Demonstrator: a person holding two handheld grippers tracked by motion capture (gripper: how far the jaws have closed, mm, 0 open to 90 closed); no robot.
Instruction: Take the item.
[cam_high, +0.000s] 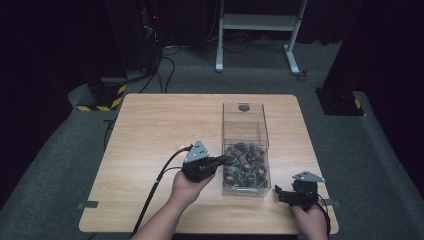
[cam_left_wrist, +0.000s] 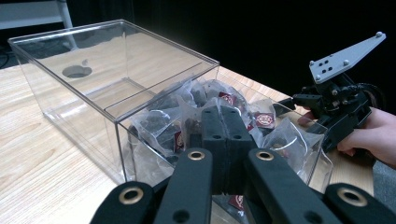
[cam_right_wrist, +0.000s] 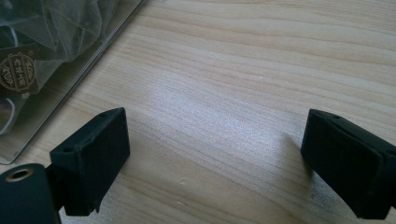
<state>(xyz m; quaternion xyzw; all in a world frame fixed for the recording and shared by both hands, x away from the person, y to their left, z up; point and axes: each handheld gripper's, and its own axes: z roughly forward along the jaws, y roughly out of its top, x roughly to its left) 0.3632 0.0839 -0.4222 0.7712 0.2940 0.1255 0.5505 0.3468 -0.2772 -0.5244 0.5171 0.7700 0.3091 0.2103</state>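
Note:
A clear plastic box (cam_high: 265, 125) with two compartments stands right of the table's middle. Its far compartment (cam_left_wrist: 93, 60) has nothing in it. The near one is heaped with clear packets of dark contents (cam_high: 245, 164) carrying red labels (cam_left_wrist: 159, 126). My left gripper (cam_high: 229, 159) reaches in from the left over the near compartment's rim. Its jaws are shut (cam_left_wrist: 225, 114) just above the packets, with nothing visible between them. My right gripper (cam_high: 279, 192) rests low by the box's near right corner, open (cam_right_wrist: 215, 140) over bare wood. The box corner (cam_right_wrist: 93, 51) lies to its upper left.
The wooden table (cam_high: 150, 130) has bare room left of the box and along the front. Beyond the far edge, on the dark floor, are a white desk frame (cam_high: 257, 22), cables, and a yellow-and-black striped stand base (cam_high: 102, 102). Tape tabs (cam_high: 87, 204) mark the front corners.

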